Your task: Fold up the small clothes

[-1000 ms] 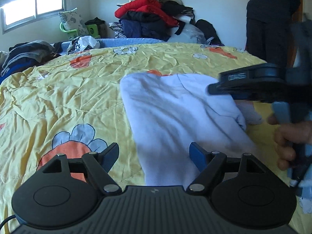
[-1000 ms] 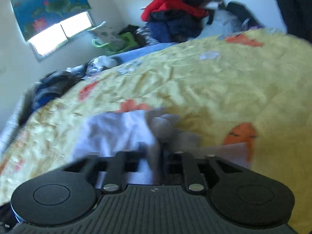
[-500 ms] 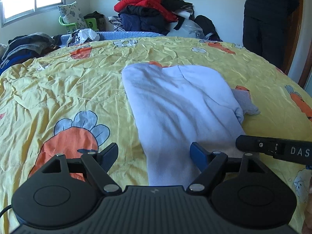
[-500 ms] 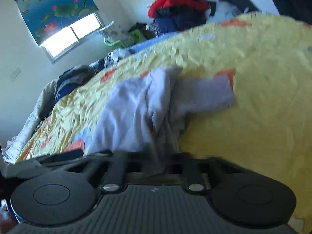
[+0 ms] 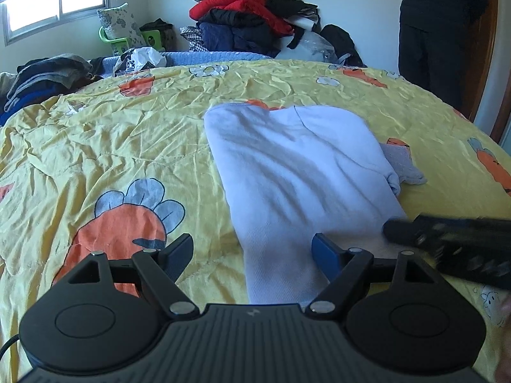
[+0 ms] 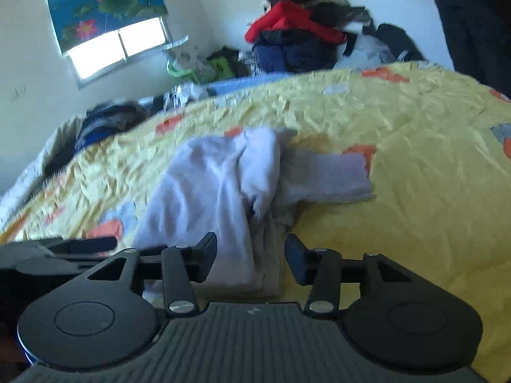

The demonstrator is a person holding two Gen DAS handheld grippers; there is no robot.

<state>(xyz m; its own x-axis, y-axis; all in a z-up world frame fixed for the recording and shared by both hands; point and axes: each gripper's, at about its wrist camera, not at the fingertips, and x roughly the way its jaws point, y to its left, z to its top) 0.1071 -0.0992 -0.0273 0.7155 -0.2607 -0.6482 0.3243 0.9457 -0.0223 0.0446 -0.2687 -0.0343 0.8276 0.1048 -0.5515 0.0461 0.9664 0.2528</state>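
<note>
Right tool (image 6: 250, 257) just popped open and dropped the jumper (image 6: 223, 188) folded on the bed (image 6: 415, 146). Left tool (image 5: 252, 252) hangs wide open, holding nothing. Looks like the lengthwise fold's done, cross fold next.

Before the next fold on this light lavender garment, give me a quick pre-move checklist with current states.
1. Light lavender knit garment lying on the yellow cartoon-print bedspread: ok.
2. Left gripper open, nothing pinched: ok.
3. Right gripper jaws just opening, garment's near edge between them, pads not pressing: ok.
4. Grey sleeve folded in: not ok, sticks out sideways.
5. Layers aligned at near edge: cannot tell.
</note>
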